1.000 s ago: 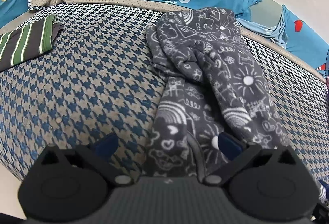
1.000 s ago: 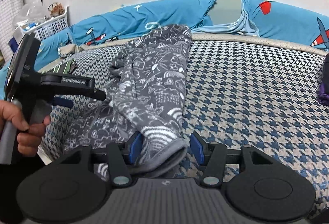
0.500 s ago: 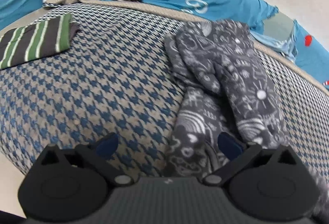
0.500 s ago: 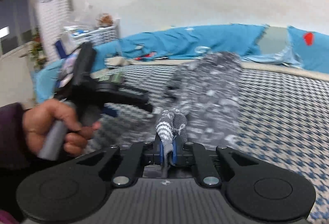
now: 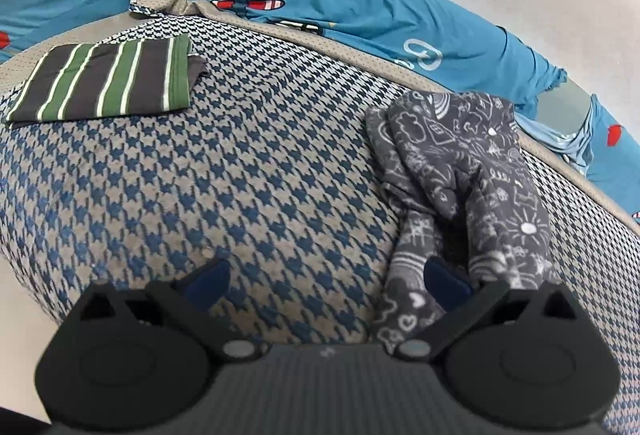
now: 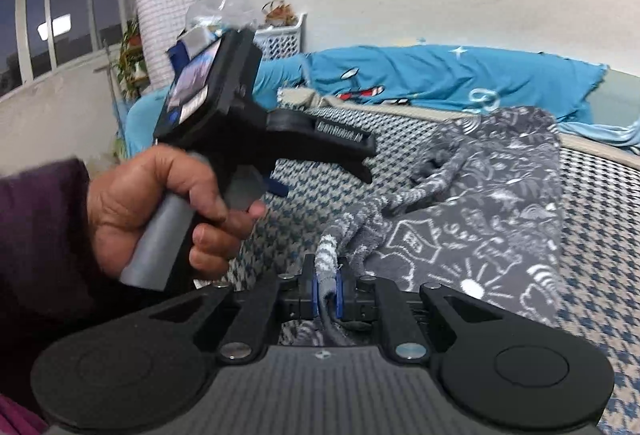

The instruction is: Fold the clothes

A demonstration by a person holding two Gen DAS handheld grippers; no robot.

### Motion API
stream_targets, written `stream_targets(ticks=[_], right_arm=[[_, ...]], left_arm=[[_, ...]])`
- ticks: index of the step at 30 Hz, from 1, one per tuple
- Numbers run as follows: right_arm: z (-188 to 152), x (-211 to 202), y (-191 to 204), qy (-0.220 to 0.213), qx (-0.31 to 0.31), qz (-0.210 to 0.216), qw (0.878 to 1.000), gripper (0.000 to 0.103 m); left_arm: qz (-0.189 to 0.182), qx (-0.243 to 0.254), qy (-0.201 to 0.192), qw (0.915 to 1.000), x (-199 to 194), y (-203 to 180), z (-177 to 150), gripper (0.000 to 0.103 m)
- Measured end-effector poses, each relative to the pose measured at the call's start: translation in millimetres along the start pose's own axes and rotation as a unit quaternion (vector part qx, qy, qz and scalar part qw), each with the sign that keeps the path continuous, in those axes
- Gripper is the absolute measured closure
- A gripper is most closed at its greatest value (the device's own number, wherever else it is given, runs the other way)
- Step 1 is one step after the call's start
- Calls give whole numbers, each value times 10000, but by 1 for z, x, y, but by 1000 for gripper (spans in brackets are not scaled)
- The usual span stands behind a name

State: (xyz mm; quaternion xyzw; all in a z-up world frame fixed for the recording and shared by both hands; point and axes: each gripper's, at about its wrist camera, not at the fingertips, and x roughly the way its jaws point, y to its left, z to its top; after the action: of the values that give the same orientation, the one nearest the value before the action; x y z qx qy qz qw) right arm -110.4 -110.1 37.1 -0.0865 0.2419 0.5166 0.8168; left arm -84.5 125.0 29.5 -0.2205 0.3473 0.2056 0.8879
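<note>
**Right claw now clamped on pant cuff, left claw empty**

Right gripper [image 6: 327, 289]: jaws have just closed, now pinched together on the ribbed cuff [image 6: 326, 255] of the grey doodle-print fleece pants [image 6: 492, 219]. A second ago that cuff sat loose between spread pads. The leg runs ahead and to the right of the claw, partly lifted into a taut strand, the rest lying on the houndstooth bed cover [image 6: 600, 195].

Left gripper [image 5: 326, 281]: jaws wide apart, nothing between them, held by the person's hand [image 6: 160, 211] to the left of the right claw. Pants have drifted from dead ahead of it to ahead-right; its right pad [image 5: 444, 281] sits over the near leg, contact unclear.

Folded green-striped garment [image 5: 108, 81] lies far ahead-left of the left claw, well apart from the pants.

My read: grasp is secured, so the fold can start. Next is probably carrying the cuff end toward the waistband. Pinch is thin, so the cuff could slip.
</note>
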Motion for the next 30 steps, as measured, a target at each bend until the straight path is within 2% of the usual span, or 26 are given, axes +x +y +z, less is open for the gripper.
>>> stream_targets(ticks=[6,8,13,15,21,25,30], right_arm=[[-11,31,8,375,-230,-15,9990,93],[-17,44,9,618,-318,-6,9976,93],[-31,60,9,1031,-348,103,9940,78],[-31,59,8,1019,-424,200,9937,70],[-25,47,-3,1064,-91,562,9927,70],[-22,35,-3,1054,-203,733,9915,69],[-19,12,-15,832,-179,677,9941,68]], left_arm=[[-67,-5,-34,10000,-4,5,-1,0],[-82,49,-25,10000,-4,2,-2,0],[-216,143,24,9997,-1,-7,-3,0],[-251,215,21,9995,0,-12,-3,0],[-489,417,-44,9979,1,-29,-6,0],[-553,542,-69,9970,6,-42,-6,0],[-492,592,-56,9970,20,-55,-3,0]])
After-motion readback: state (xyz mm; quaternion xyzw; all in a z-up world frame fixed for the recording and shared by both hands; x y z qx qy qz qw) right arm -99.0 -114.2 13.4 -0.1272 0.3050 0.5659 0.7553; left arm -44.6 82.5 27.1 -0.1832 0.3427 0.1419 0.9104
